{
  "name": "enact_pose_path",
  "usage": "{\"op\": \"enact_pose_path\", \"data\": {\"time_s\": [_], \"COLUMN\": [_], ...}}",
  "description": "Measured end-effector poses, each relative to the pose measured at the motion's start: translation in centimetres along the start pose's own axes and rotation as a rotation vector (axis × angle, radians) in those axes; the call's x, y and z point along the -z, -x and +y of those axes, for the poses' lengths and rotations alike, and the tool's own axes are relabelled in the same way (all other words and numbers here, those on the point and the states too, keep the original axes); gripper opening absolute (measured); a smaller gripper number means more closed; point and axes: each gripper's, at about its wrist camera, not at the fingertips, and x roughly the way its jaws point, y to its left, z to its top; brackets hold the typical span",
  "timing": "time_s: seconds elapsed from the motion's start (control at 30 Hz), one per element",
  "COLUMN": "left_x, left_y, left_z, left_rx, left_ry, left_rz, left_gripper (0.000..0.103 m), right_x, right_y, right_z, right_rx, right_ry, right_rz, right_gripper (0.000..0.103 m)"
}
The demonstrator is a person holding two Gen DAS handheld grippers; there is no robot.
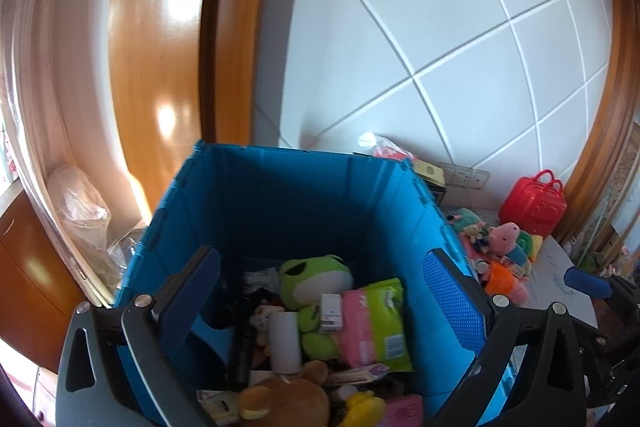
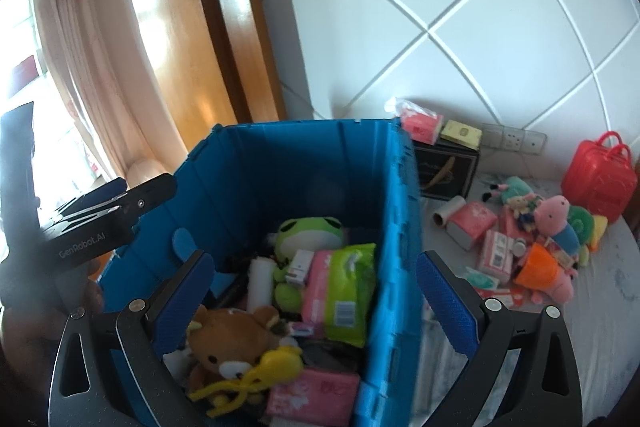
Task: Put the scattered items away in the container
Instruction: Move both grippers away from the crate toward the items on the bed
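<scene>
Blue plastic crate (image 2: 304, 163), tall-walled, is the landmark we work from; it stands on a pale surface against a white tiled wall (image 2: 460, 7). Inside the crate we note a green frog plush (image 2: 308, 233), a pink-and-green wipes pack (image 2: 344, 291), a brown bear plush (image 2: 236, 341), a yellow toy (image 2: 256, 379), a white roll (image 1: 284, 341) and a pink tissue pack (image 2: 316, 397).

Our left gripper (image 1: 320, 303) hangs over the crate's opening, fingers spread wide, nothing between them. Our right gripper (image 2: 316, 301) straddles the crate's right wall, likewise spread and holding nothing.

To the right of the crate, scattered items lie on the surface: a pink pig plush (image 2: 558, 219), an orange cup (image 2: 538, 265), pink tissue packs (image 2: 474, 223), a paper roll (image 2: 448, 211). Beyond them, a red case (image 2: 600, 175). Just behind the crate's right corner, a black box (image 2: 448, 171). Left of the crate, a wooden door frame (image 2: 224, 27) and curtain (image 2: 88, 47).
</scene>
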Motion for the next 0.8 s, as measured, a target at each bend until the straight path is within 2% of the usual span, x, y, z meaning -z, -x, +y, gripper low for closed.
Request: {"op": "enact_pose_path", "data": {"time_s": [0.17,0.33,0.8], "left_x": [0.4,0.7,2.2], "left_y": [0.6,0.9,0.7], "left_z": [-4.5,-10.4,-27.0], "left_rx": [0.021,0.014,-0.021], "left_ry": [-0.027,-0.053,-0.129], "left_rz": [-0.007,-0.006,0.01], "left_gripper": [0.103,0.103,0.103], "right_x": [2.1,4.0,6.9], "right_y": [2.9,4.9,8.8], "right_z": [-5.5,-12.0,-27.2], "right_rx": [0.025,0.034,0.006], "right_ry": [-0.062,-0.109,-0.135], "right_rz": [-0.022,-0.005,0.011], "right_gripper": [0.102,0.102,0.102]}}
